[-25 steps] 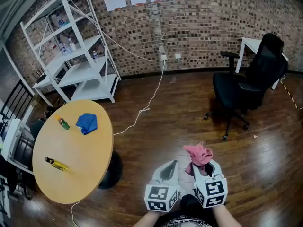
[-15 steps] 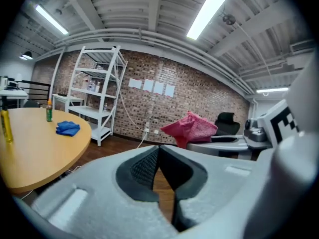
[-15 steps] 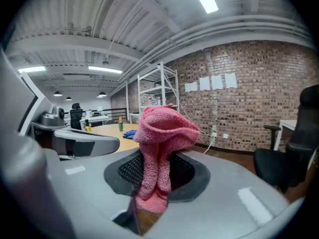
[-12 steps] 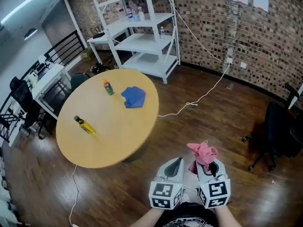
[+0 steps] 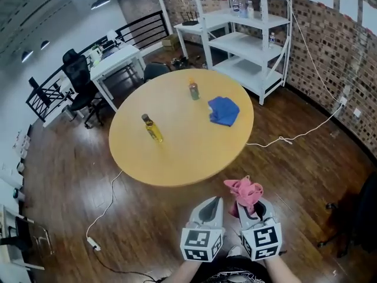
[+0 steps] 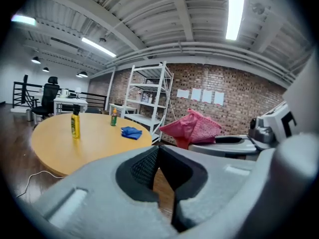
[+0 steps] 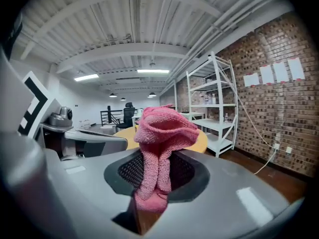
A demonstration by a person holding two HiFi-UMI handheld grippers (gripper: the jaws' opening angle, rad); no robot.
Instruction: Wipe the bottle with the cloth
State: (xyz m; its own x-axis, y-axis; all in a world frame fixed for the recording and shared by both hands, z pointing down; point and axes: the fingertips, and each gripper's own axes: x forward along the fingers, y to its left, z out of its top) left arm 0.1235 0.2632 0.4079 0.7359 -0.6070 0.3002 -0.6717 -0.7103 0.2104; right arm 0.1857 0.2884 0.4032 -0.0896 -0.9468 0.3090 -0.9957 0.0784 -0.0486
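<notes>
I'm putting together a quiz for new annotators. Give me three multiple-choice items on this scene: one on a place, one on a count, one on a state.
1. Where does the folded blue cloth lie?
A) on the round wooden table
B) on the wooden floor
C) on the white metal shelf

2. How many bottles stand on that table?
A) one
B) two
C) four

3. What is between the jaws of the right gripper?
A) nothing
B) the blue cloth
C) a crumpled pink cloth

Answers:
1 A: the head view shows it on the tabletop.
2 B: only the slim yellow bottle and the green bottle with an orange cap stand there.
3 C: the right gripper view shows the jaws shut on it.
</notes>
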